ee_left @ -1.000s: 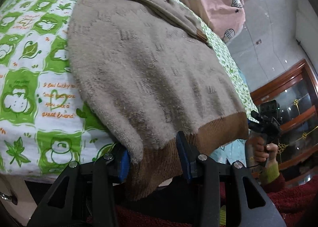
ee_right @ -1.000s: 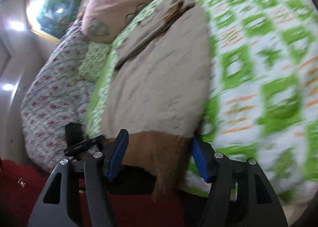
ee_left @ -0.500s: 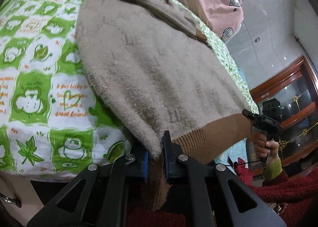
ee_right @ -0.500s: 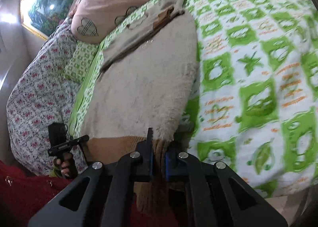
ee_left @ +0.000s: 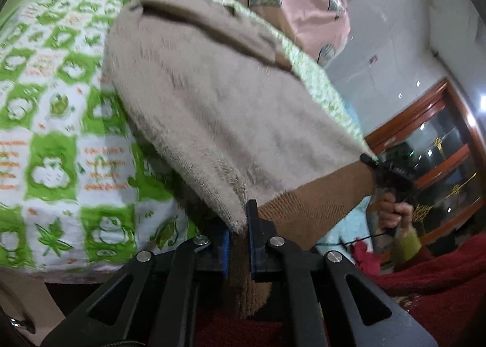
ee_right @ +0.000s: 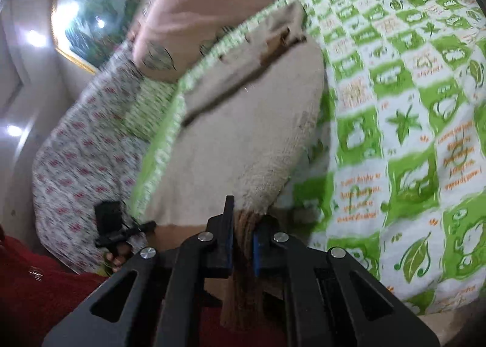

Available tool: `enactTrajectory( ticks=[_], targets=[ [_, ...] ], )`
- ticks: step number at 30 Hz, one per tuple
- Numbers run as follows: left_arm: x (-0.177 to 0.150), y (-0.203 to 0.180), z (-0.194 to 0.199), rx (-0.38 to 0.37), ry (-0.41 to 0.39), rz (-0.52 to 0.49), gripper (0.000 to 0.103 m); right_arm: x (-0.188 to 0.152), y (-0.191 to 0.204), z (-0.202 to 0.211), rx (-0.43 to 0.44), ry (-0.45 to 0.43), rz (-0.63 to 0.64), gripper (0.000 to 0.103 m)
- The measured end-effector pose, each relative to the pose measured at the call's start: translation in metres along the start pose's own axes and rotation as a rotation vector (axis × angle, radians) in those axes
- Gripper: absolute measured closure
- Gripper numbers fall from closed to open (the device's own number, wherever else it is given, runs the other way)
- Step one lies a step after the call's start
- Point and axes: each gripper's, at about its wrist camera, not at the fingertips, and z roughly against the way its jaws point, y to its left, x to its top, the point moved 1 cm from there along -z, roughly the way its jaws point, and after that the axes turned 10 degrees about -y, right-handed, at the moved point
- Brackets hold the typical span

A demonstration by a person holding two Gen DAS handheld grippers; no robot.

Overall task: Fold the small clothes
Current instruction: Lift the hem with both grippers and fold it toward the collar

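A beige knit sweater [ee_left: 212, 104] with a brown ribbed hem [ee_left: 316, 210] lies on a green-and-white patterned bedspread [ee_left: 54, 140]. My left gripper [ee_left: 240, 225] is shut on the hem's left corner, and the cloth there is lifted off the bed. In the right wrist view the same sweater [ee_right: 243, 140] stretches away from me, and my right gripper [ee_right: 243, 231] is shut on the hem's right corner, brown rib [ee_right: 243, 256] hanging down between the fingers. Each view shows the other gripper held in a hand at the far end of the hem. A sleeve is folded across the sweater's upper part.
A pink pillow with heart patches [ee_left: 291, 4] lies behind the sweater's collar. A floral quilt [ee_right: 79, 164] is bunched at the bed's side. A wooden glass cabinet [ee_left: 431, 146] stands beyond the bed. The person's red garment [ee_left: 425, 280] fills the lower edge.
Both grippers went from open around the hem to shut on it. The hem corners have since risen a little off the bed's edge.
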Motion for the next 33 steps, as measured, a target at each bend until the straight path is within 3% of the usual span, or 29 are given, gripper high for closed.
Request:
enactTrajectory(
  ticks=[6, 11, 14, 18, 25, 33],
  targets=[
    [0.059, -0.005, 0.023, -0.040, -0.191, 0.012, 0.097, 0.039, 0.017, -0.013, 0.090, -0.097, 0.008, 0.093],
    [0.129, -0.011, 0.017, -0.037, -0.352, -0.026, 0.097, 0.106, 0.027, -0.041, 0.140, -0.212, 0.025, 0.093],
    [0.175, -0.006, 0.000, -0.021, -0.399, -0.033, 0.097, 0.152, 0.027, -0.070, 0.099, -0.242, 0.026, 0.093],
    [0.227, 0.015, -0.029, 0.024, -0.410, -0.019, 0.097, 0.202, 0.021, -0.110, 0.019, -0.234, 0.028, 0.093],
    [0.288, 0.058, -0.078, 0.087, -0.374, 0.011, 0.097, 0.255, 0.001, -0.176, -0.099, -0.211, 0.036, 0.093],
    [0.306, 0.123, -0.140, 0.213, -0.284, 0.100, 0.095, 0.268, -0.052, -0.240, -0.241, -0.148, -0.023, 0.093]
  ],
)
